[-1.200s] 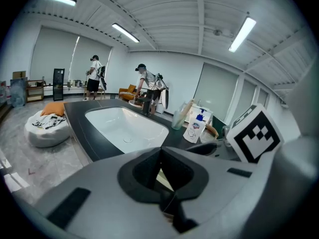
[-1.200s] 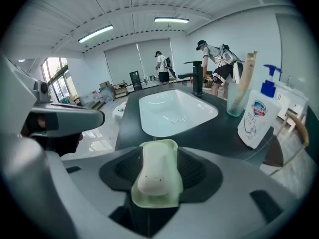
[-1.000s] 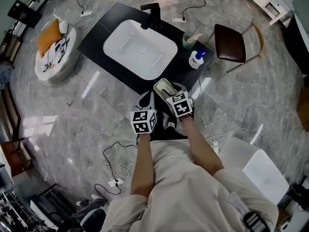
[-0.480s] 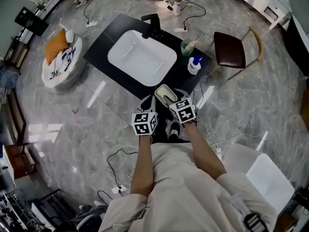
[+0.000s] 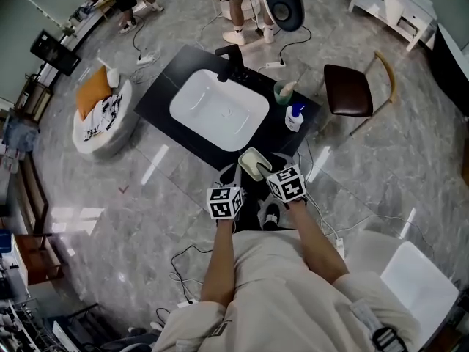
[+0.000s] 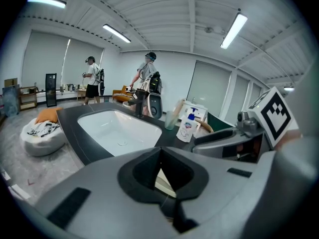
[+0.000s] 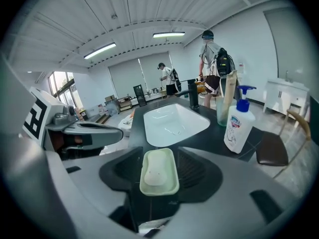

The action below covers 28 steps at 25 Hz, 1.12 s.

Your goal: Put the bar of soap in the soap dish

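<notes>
At counter's near corner: I hold the soap dish (image 7: 175, 176) in my right gripper (image 7: 158, 198), by the black countertop (image 5: 157, 97); I cannot tell whether the dish touches it.
Right gripper: jaws closed on the near end of the soap dish, which juts forward towards the basin (image 7: 172, 121).
Left gripper (image 6: 160, 171): jaws drawn together, nothing between them; it sits just beside my right one. A pale sliver shows past the jaws, and I cannot tell what it is.
Bar of soap (image 7: 155, 172): lies inside the dish, lengthwise and about centred.
Soap appearance: whitish, rounded and oblong, smooth; it fills most of the dish's floor.
Dish appearance: pale green, oblong with rounded corners and a raised rim; it is held roughly level.
Nearby items: pump bottle (image 7: 237, 126) and a tumbler (image 5: 283, 92) stand on the countertop to the right of the basin, well apart from the dish.
</notes>
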Each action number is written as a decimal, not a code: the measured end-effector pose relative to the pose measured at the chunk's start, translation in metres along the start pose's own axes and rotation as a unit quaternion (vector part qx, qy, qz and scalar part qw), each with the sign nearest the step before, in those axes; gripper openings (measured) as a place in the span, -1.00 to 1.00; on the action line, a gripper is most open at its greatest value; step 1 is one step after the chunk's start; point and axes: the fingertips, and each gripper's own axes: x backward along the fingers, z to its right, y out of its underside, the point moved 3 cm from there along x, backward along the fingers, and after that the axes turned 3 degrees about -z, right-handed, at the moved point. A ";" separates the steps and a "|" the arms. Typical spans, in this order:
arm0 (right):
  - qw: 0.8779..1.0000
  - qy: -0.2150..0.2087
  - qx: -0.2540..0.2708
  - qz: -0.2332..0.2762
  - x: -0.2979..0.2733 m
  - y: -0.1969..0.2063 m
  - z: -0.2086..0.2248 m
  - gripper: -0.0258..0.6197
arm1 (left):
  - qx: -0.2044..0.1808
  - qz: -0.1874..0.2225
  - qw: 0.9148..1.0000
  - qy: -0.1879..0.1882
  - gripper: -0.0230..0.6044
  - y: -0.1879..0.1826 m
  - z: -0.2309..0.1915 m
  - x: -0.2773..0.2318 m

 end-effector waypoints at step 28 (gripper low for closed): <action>1.000 -0.016 -0.008 -0.002 -0.003 -0.003 0.016 -0.38 | -0.018 -0.001 1.000 0.006 -0.91 -0.012 -0.001 -0.013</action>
